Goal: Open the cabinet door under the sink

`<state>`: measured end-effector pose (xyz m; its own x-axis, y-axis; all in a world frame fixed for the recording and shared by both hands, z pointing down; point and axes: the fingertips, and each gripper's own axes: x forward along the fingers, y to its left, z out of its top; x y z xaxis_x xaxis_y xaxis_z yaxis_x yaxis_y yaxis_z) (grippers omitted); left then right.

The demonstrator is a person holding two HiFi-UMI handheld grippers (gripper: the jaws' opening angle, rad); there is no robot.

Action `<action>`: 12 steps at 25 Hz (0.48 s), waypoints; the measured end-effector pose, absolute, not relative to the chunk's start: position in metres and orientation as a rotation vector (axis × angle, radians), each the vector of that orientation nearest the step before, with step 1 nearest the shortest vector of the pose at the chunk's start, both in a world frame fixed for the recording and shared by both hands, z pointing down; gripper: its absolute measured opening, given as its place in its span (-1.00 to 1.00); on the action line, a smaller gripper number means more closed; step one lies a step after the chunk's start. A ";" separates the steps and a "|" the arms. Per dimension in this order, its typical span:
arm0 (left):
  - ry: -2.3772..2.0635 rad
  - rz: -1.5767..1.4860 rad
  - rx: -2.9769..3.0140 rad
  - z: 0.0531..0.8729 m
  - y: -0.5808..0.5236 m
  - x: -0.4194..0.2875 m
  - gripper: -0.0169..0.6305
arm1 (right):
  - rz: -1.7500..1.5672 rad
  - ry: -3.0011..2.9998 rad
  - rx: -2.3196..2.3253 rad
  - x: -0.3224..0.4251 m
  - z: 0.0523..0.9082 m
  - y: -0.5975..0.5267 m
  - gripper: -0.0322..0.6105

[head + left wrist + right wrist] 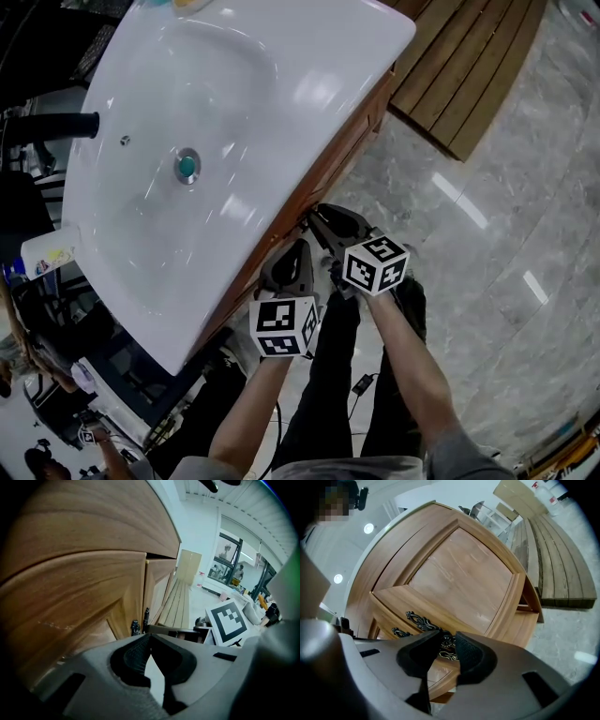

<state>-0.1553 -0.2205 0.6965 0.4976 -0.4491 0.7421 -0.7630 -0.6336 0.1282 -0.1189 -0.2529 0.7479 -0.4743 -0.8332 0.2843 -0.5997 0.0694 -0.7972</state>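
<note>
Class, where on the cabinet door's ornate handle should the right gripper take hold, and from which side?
Probably the handle at mid-length, coming straight at the door: a long narrow strip, it shows between the open right gripper's pads, which can close across it.

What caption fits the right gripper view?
Open right hand-held gripper facing the ornate handle on the cabinet door.

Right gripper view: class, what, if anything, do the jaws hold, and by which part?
Nothing is held. The right gripper has its jaws apart around the ornate dark metal handle of the brown wooden cabinet door, not pressing it.
</note>
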 end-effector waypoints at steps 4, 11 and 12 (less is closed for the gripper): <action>-0.992 0.961 2.300 0.700 -0.220 -0.154 -0.92 | -1.332 2.111 -1.433 -0.121 0.747 -0.252 -0.62; -0.986 0.976 2.293 0.705 -0.218 -0.153 -0.92 | -1.320 2.135 -1.407 -0.120 0.747 -0.253 -0.63; -0.984 0.978 2.294 0.705 -0.217 -0.153 -0.92 | -1.319 2.139 -1.408 -0.120 0.747 -0.253 -0.63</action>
